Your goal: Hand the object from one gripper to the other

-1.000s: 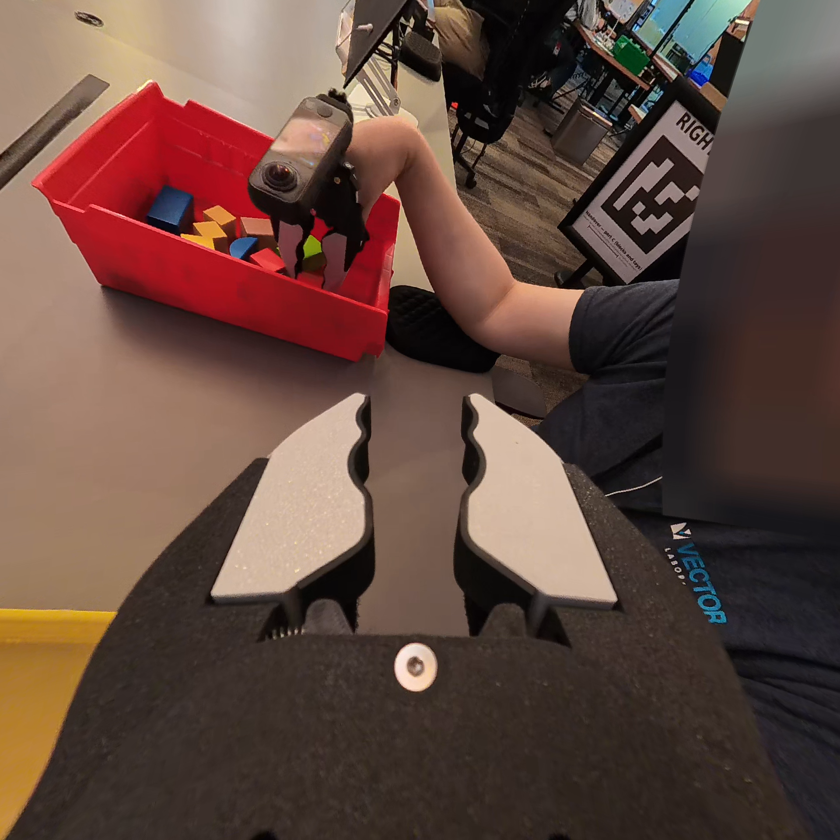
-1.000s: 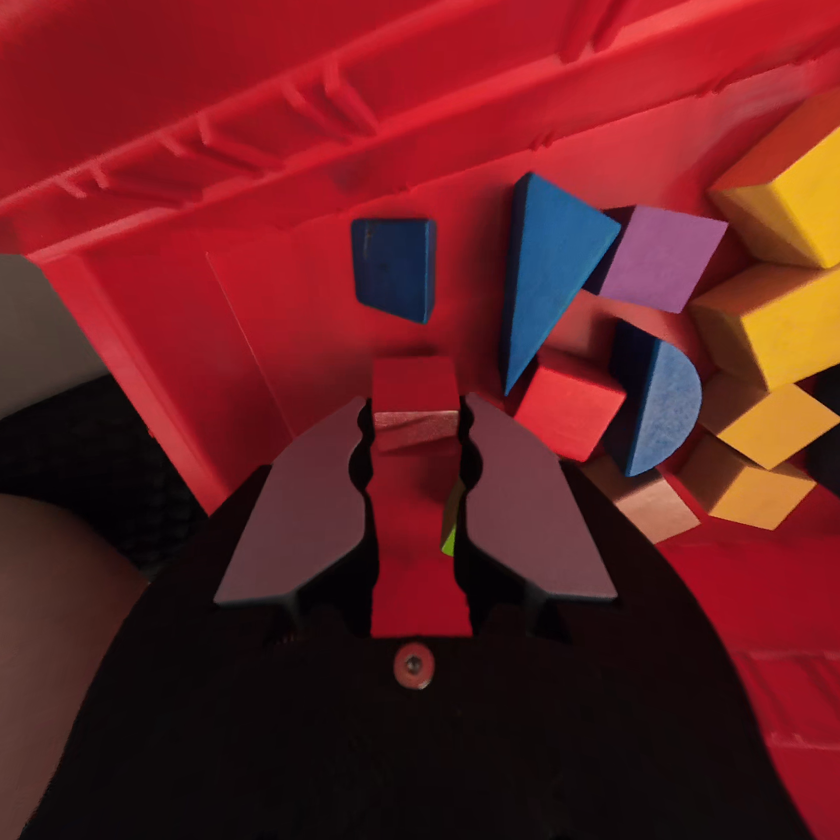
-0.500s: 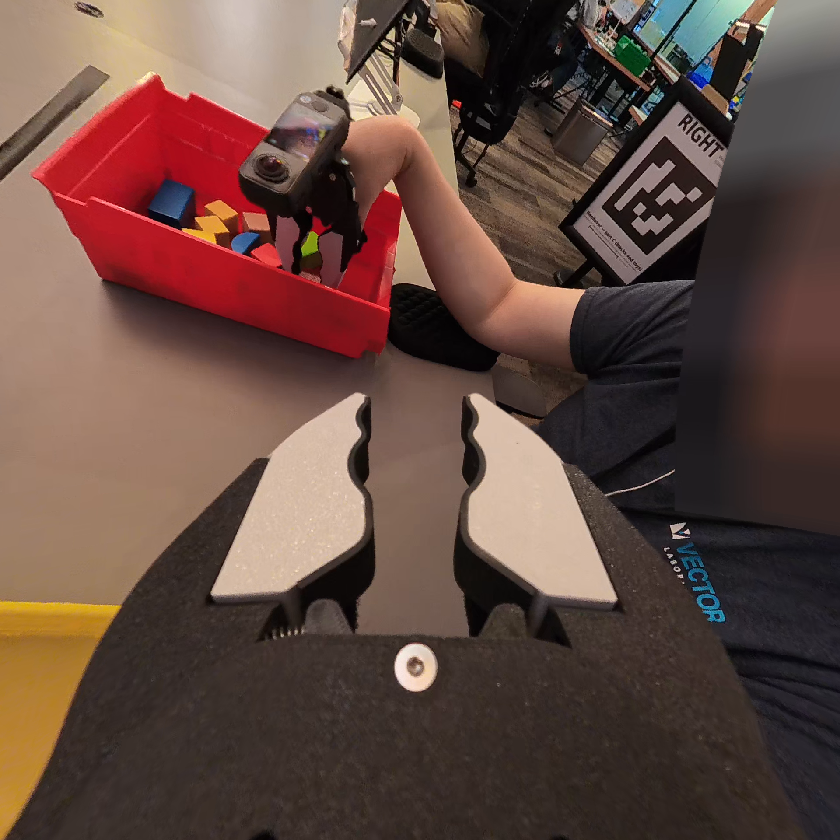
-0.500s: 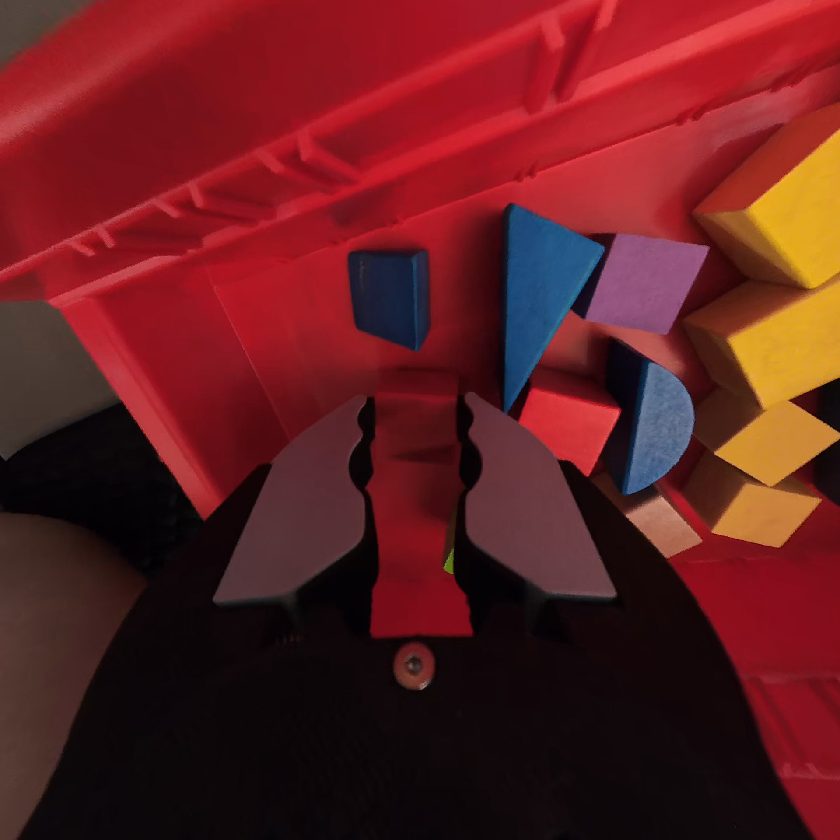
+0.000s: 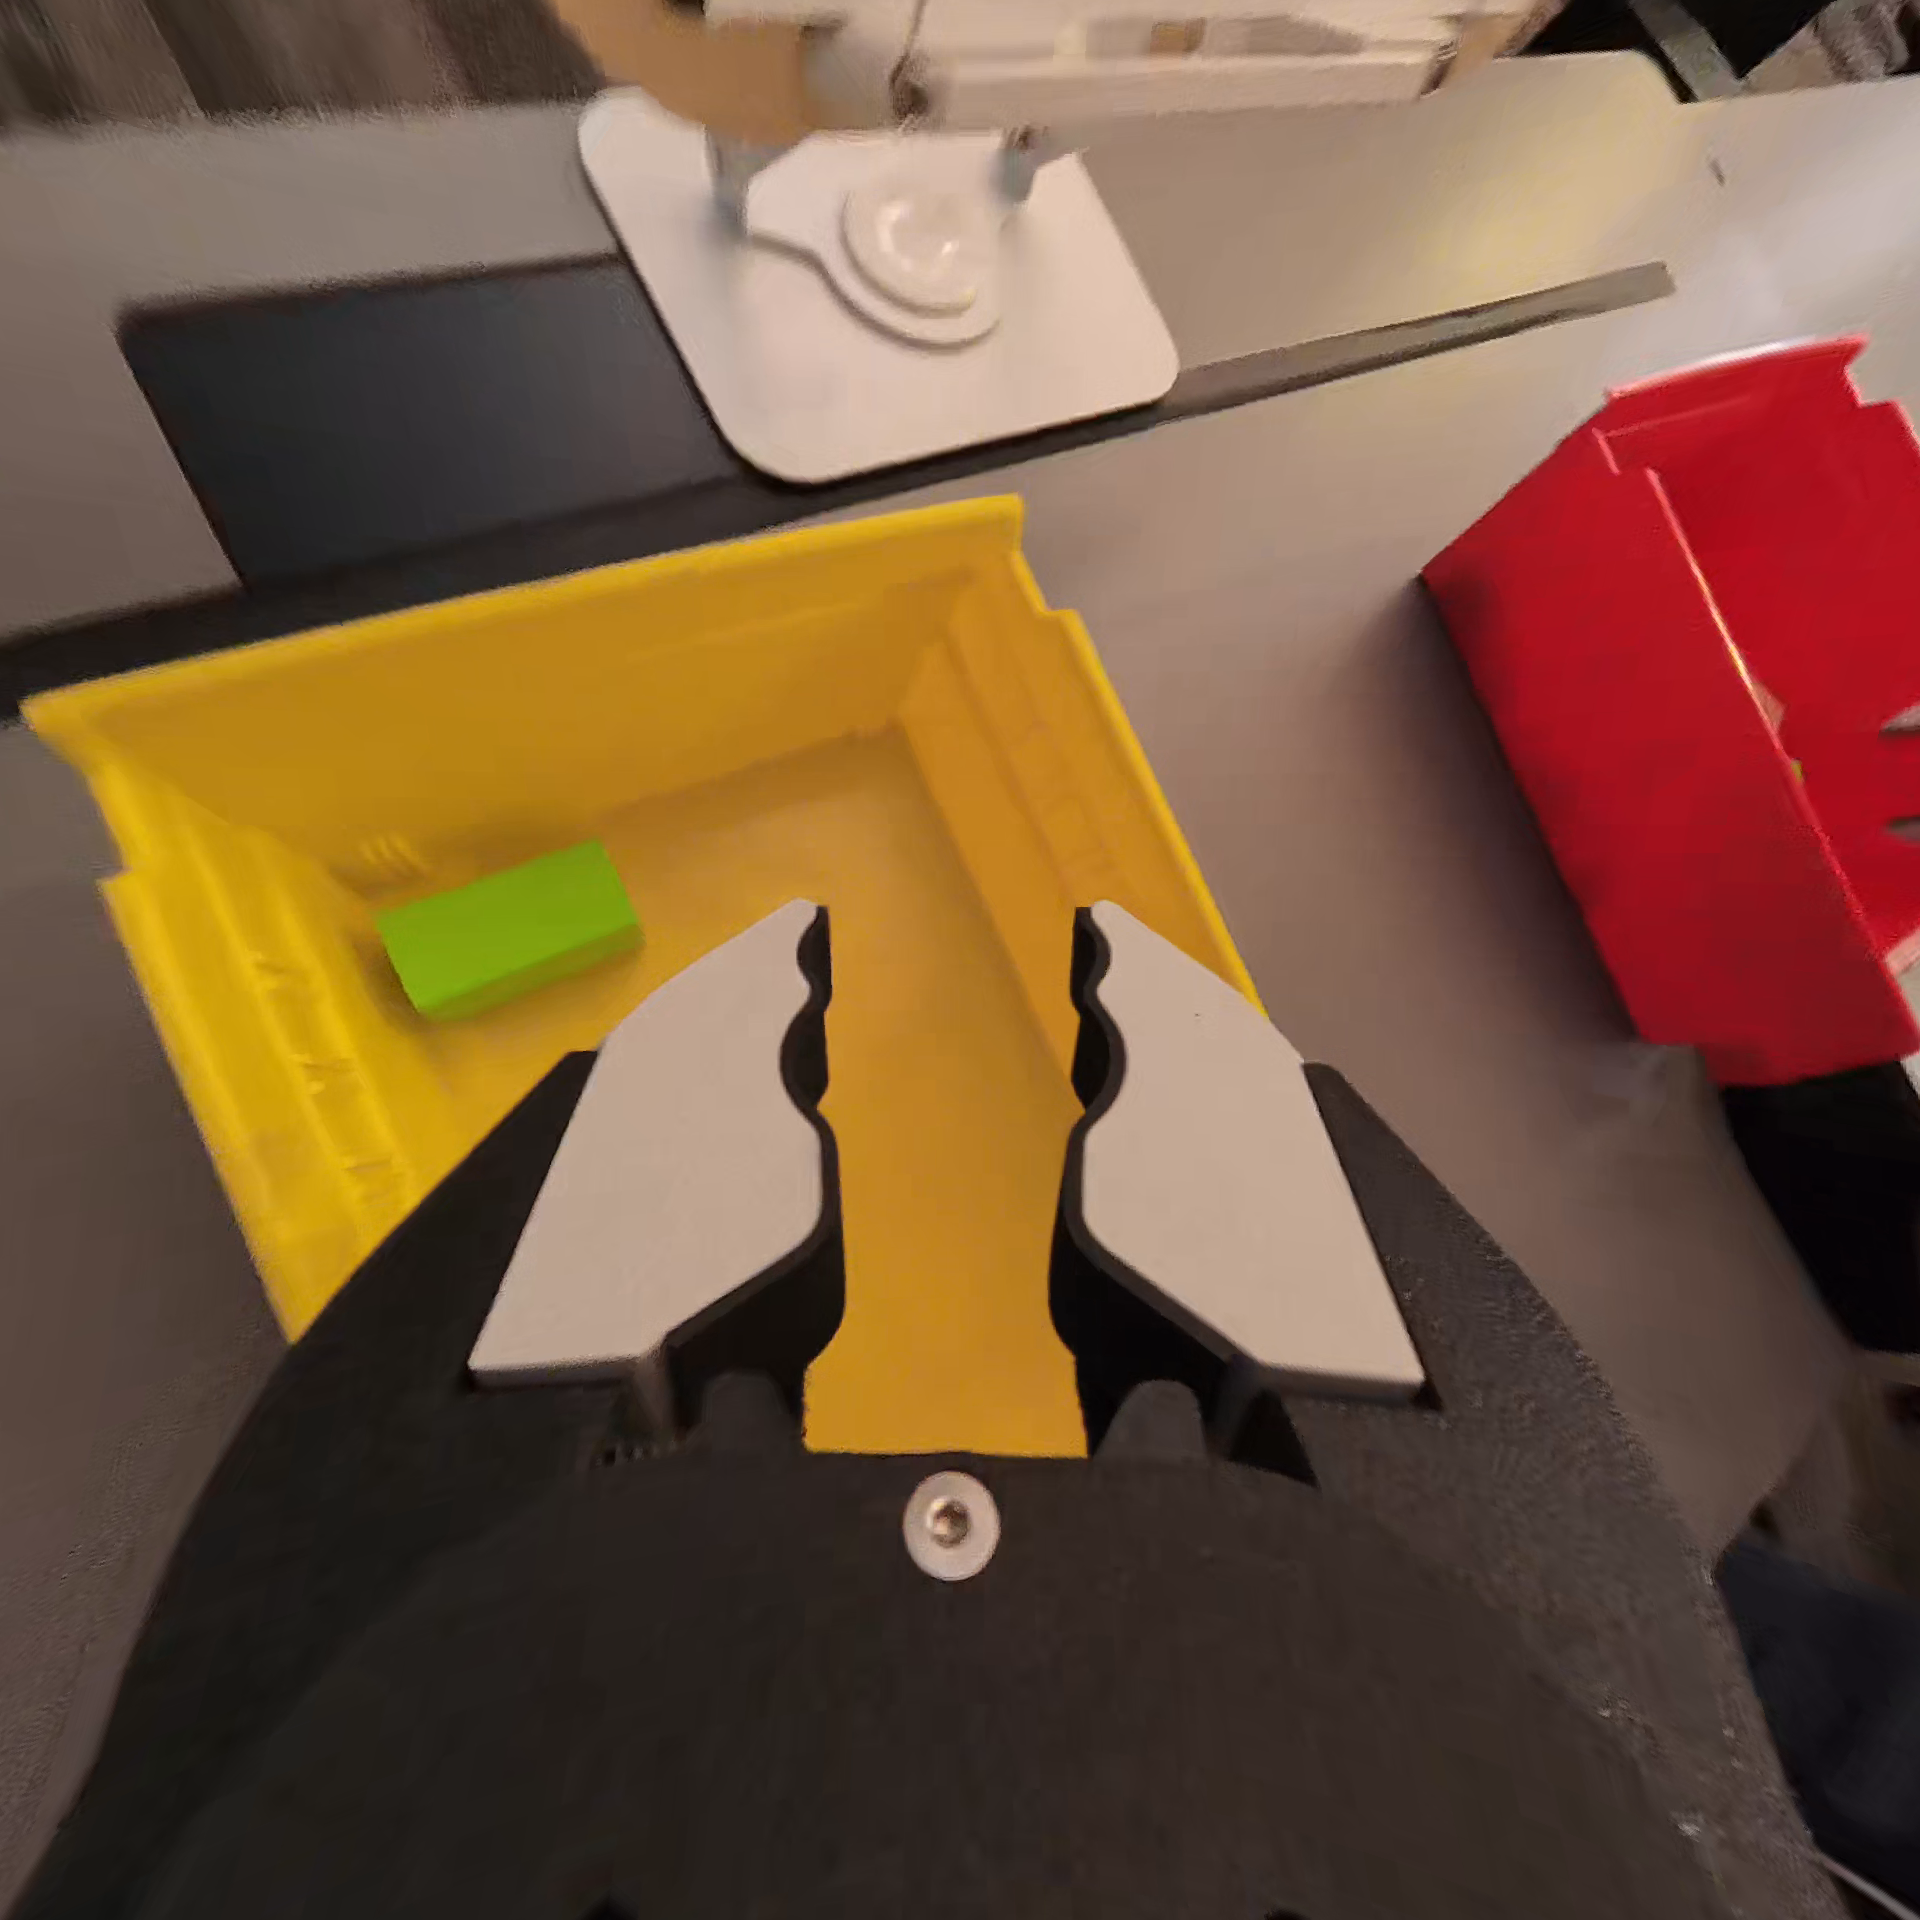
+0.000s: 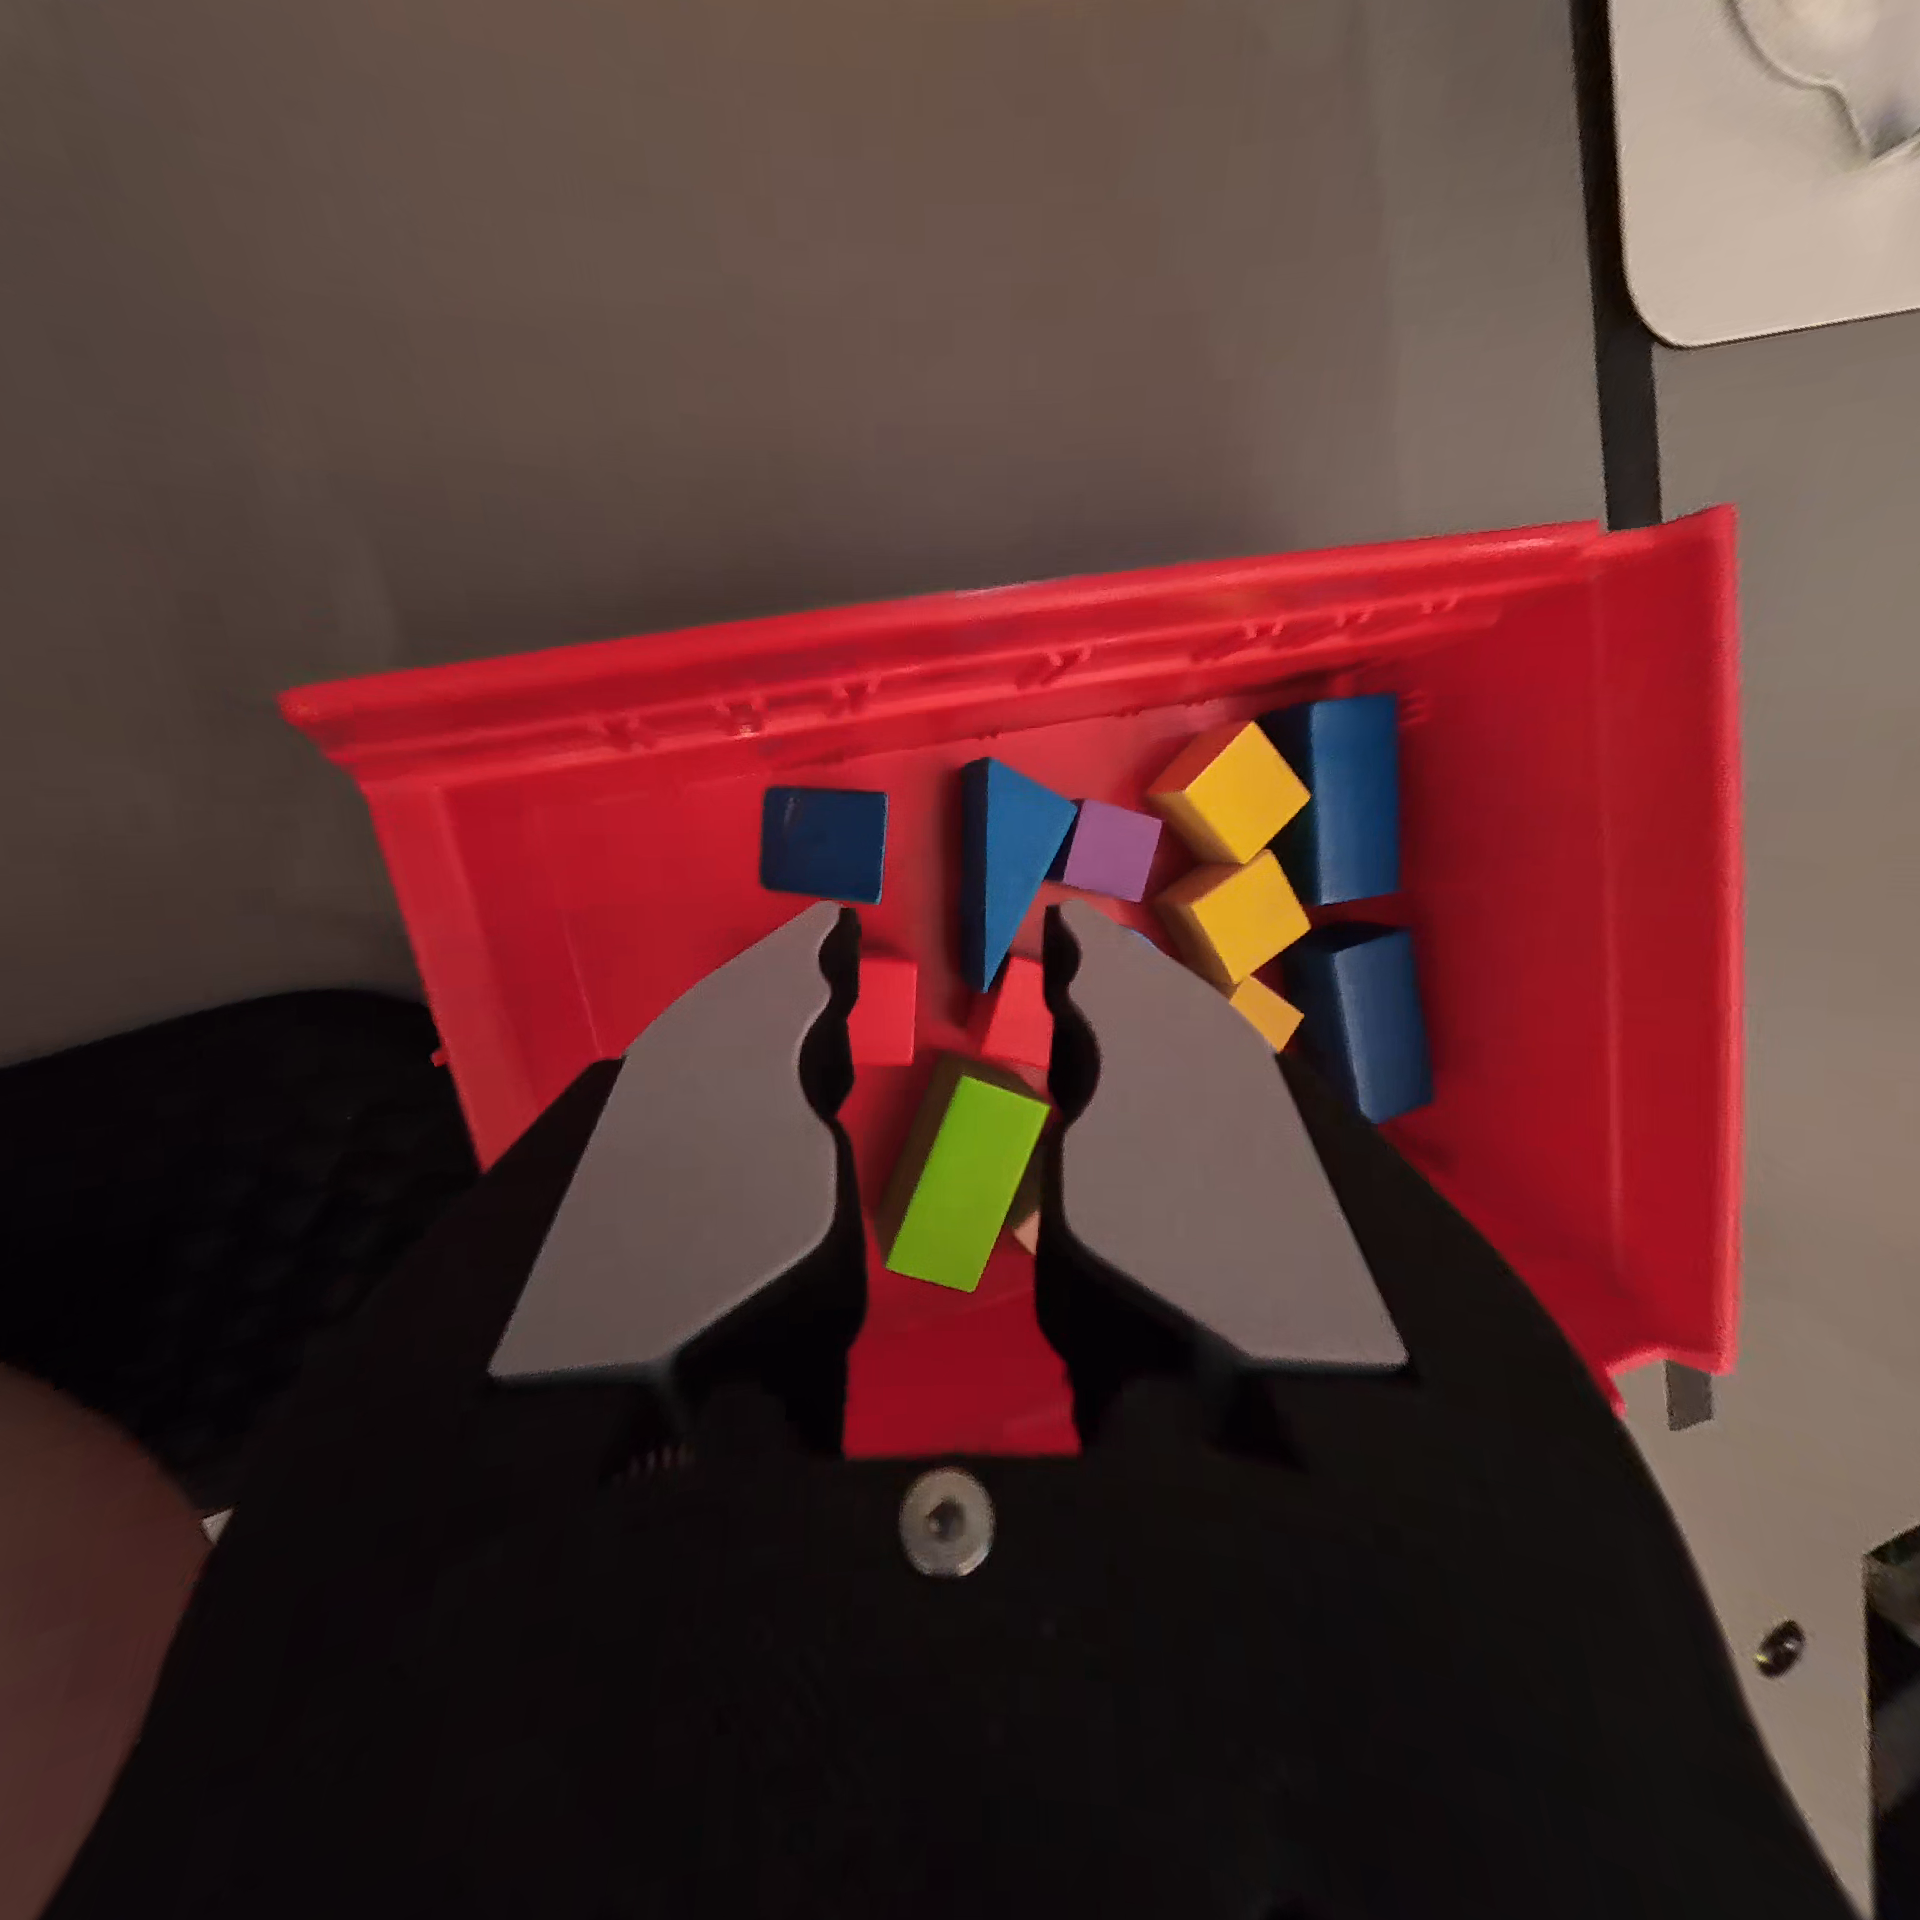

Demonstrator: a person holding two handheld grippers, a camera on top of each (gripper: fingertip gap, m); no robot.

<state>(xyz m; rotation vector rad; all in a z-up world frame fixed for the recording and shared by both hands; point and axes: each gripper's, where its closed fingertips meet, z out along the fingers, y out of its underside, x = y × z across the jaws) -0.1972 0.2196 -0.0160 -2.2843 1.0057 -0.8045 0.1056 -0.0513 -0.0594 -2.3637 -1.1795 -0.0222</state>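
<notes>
In the left wrist view my left gripper (image 5: 951, 914) is open and empty, hovering over the yellow bin (image 5: 520, 634). A green block (image 5: 509, 925) lies on the bin's floor, left of my fingers. In the right wrist view my right gripper (image 6: 945, 914) is open, well above the red bin (image 6: 935, 644). Nothing is pressed between its pads. Below the gap lie a green block (image 6: 966, 1184) and two small red blocks (image 6: 888, 1013) (image 6: 1013, 1023) on the bin's floor. The red bin also shows at the right in the left wrist view (image 5: 1621, 790).
Blue (image 6: 826, 842), yellow (image 6: 1231, 795) and purple (image 6: 1117, 850) blocks fill the red bin's far right. A white stand base (image 5: 883, 301) and a dark mat (image 5: 395, 395) lie beyond the yellow bin. A black pad (image 6: 208, 1143) sits left of the red bin.
My right gripper has risen out of the red bin; the red block that stood between its fingertips is no longer there. My left gripper has swung over the yellow bin and opened a little wider.
</notes>
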